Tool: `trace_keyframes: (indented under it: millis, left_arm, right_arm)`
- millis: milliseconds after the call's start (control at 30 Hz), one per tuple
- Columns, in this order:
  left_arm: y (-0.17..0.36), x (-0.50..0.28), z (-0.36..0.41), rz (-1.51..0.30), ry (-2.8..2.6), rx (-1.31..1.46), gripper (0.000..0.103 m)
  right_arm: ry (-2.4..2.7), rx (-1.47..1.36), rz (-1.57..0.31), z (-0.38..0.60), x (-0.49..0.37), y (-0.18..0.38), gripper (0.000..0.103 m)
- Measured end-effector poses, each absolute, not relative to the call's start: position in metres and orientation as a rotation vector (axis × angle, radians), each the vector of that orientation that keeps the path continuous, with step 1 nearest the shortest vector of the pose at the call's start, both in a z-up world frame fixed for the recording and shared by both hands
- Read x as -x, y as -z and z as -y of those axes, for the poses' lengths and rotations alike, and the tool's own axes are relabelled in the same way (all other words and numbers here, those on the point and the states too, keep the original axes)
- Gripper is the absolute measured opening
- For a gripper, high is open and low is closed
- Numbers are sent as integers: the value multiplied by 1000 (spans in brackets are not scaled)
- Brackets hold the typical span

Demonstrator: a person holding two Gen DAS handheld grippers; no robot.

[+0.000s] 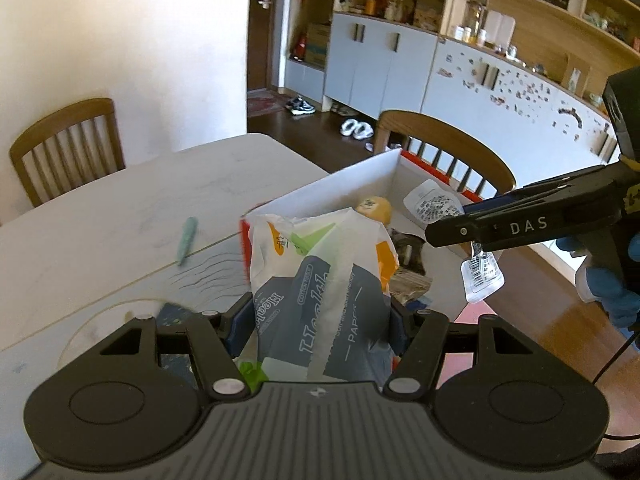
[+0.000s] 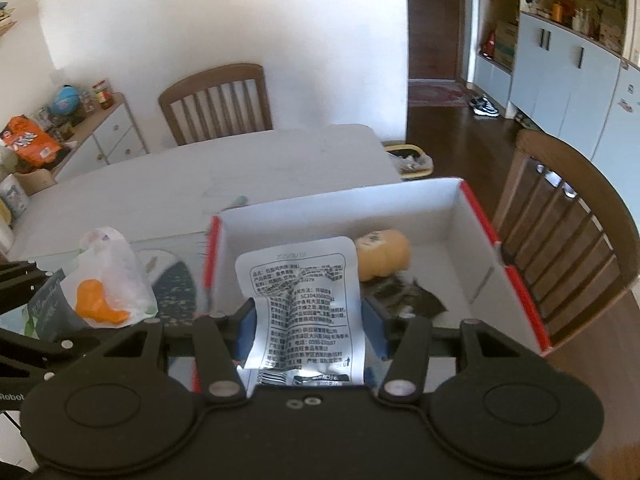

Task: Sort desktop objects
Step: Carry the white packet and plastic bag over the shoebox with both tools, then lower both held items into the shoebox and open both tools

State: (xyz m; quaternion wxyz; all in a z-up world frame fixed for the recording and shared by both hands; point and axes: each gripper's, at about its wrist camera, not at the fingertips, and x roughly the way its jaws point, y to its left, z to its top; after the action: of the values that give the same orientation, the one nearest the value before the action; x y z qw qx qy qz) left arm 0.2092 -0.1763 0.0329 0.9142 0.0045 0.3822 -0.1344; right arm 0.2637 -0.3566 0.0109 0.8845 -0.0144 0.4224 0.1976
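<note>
My left gripper [image 1: 320,320] is shut on a soft tissue pack [image 1: 320,272], grey-blue with white, orange and green, held just before the near wall of a white box with red edges [image 1: 360,188]. To its right, my right gripper [image 1: 452,228] carries a silvery snack packet [image 1: 482,280] that hangs over the box. In the right wrist view that gripper [image 2: 308,324] is shut on the packet [image 2: 304,288], printed with black text, above the box [image 2: 340,212]. A yellow round plush [image 2: 382,254] and dark packets [image 2: 404,296] lie inside. The tissue pack [image 2: 108,280] shows at the left.
A green pen [image 1: 187,240] lies on the pale table [image 1: 120,208]. A patterned placemat [image 2: 176,288] sits left of the box. Wooden chairs [image 2: 216,100] [image 2: 568,216] stand at the far side and right. A yellow bin [image 2: 412,160] is on the floor beyond the table.
</note>
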Motion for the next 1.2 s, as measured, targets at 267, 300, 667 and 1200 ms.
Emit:
trace_keyframes:
  millis: [267, 300, 667, 1200]
  left_arm:
    - [-23, -240, 220, -827, 322, -56, 64]
    - [-21, -244, 224, -831, 326, -64, 64]
    - [-2, -273, 257, -883, 365, -124, 64]
    - [39, -314, 275, -1017, 362, -227, 64]
  right_arm:
    - [-361, 48, -906, 380, -277, -1, 54]
    - [-356, 49, -905, 382, -279, 0, 54]
    - [-326, 66, -914, 396, -303, 7, 54]
    - [-302, 93, -1018, 392, -336, 51, 54]
